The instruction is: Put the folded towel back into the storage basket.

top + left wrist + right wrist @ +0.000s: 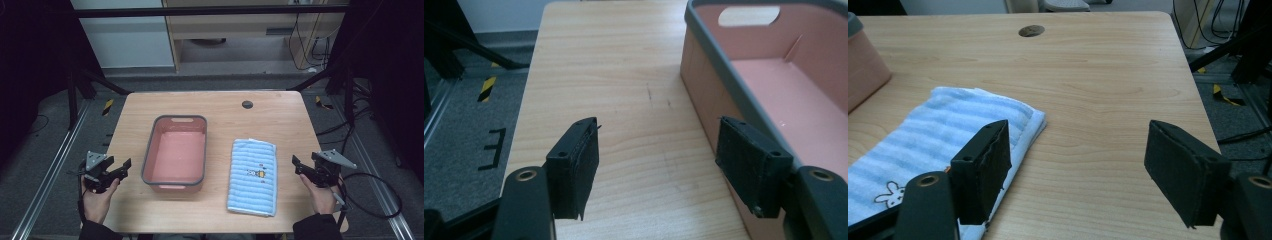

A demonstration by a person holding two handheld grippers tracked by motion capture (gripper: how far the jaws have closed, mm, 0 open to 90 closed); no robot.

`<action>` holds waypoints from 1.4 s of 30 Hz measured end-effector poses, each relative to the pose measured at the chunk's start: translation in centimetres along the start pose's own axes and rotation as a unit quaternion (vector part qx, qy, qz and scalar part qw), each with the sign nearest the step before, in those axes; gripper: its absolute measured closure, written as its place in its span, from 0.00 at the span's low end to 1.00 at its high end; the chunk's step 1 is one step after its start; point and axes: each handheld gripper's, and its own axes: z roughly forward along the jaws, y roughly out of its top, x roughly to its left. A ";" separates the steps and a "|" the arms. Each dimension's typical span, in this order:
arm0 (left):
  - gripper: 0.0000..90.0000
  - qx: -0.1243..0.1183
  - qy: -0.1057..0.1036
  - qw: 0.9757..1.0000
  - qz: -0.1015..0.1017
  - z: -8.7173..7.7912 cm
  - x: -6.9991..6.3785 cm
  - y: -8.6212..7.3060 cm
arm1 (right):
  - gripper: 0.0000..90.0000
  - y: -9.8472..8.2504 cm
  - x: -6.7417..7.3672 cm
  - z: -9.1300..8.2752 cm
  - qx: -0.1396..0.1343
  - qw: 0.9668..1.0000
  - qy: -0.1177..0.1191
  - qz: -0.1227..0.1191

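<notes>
Starting at the left edge of the wooden table (220, 107), the left gripper (123, 167) hovers with its jaws spread wide and nothing between them; the pink bin (148, 150) with its grey rim sits just to that gripper's inner side, and in the left gripper view its near wall (704, 100) runs close past one pad. Beyond the bin, toward the right hand, lies the folded blue striped towel (252, 175), flat on the table, its long axis running from the person's edge away toward the far side, roughly parallel to the bin. The right gripper (298, 165) hangs just off the towel's outer long edge, jaws likewise apart and empty; in the right gripper view the towel (943, 130) lies ahead and to the side, partly under one pad (985, 170). Judging by this layout, the towel is much nearer the right hand, so a sideways reach inward by that gripper would meet its long edge first, while the left would have to cross the bin.
</notes>
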 end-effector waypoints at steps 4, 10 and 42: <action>0.36 -0.009 -0.002 1.000 -0.004 -0.6 -0.1 0.4 | 0.30 0.0 0.2 0.0 -0.002 1.000 0.015 0.001; 0.34 -0.018 -0.017 1.000 -0.009 -1.0 -0.4 0.7 | 0.30 0.2 1.1 0.5 0.008 0.999 0.041 -0.011; 0.32 -0.042 -0.053 0.997 0.021 -2.4 -4.0 3.1 | 0.28 3.7 2.1 -0.7 -0.022 0.996 0.075 -0.040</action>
